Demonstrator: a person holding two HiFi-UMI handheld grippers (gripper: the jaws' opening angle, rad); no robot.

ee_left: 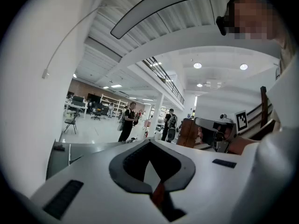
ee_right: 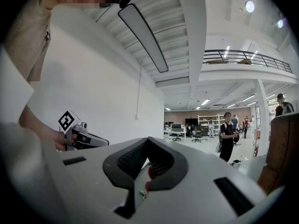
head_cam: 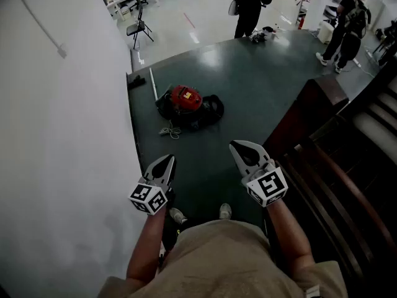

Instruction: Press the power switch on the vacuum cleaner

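The vacuum cleaner (head_cam: 186, 103), red on top with a black body, lies on the dark green floor (head_cam: 248, 73) a few steps ahead of me. Its white cord (head_cam: 169, 130) trails at its near left. My left gripper (head_cam: 169, 159) and right gripper (head_cam: 235, 145) are held out level at waist height, well short of the vacuum. Both are shut with nothing in them. In the left gripper view the jaws (ee_left: 149, 143) meet at the tip, and a red sliver of the vacuum (ee_left: 159, 192) shows behind them. The right gripper view shows the same between its shut jaws (ee_right: 148, 139).
A white wall (head_cam: 62, 135) runs close along my left. A dark wooden stair railing (head_cam: 335, 179) and steps stand at my right. Two people (head_cam: 248, 5) (head_cam: 347, 23) stand past the floor's far edge. A thin white rod (head_cam: 153, 82) lies by the wall.
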